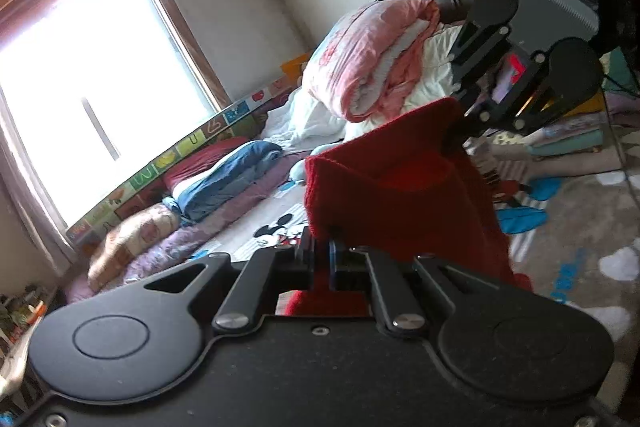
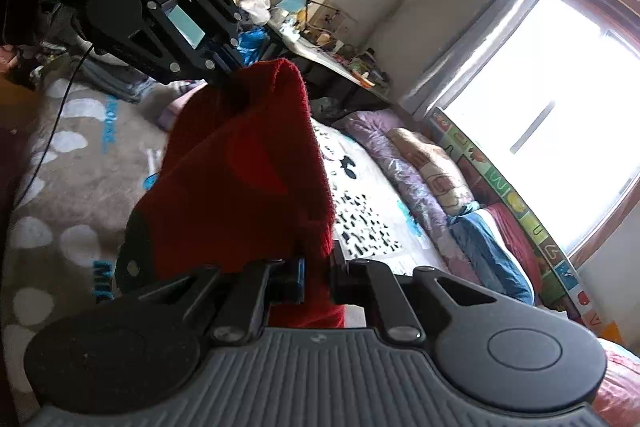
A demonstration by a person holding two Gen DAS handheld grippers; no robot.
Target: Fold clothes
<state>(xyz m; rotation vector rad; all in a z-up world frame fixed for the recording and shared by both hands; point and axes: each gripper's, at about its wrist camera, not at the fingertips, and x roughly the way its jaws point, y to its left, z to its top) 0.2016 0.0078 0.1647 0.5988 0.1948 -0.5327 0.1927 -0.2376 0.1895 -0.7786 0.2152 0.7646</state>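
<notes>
Slippage is the worry: the red garment [image 1: 400,187] hangs in the air above the bed [image 2: 372,203], stretched between two sets of fingers, each clenched on only a small pinch of its top edge. The left gripper [image 1: 322,259] bites one corner, the right gripper [image 2: 316,271] the other (thick knit, by the look of it). If either pinch gives, that side would drop and bunch. Its top edge, the long axis, runs from fingers to fingers; the body hangs down below them.
</notes>
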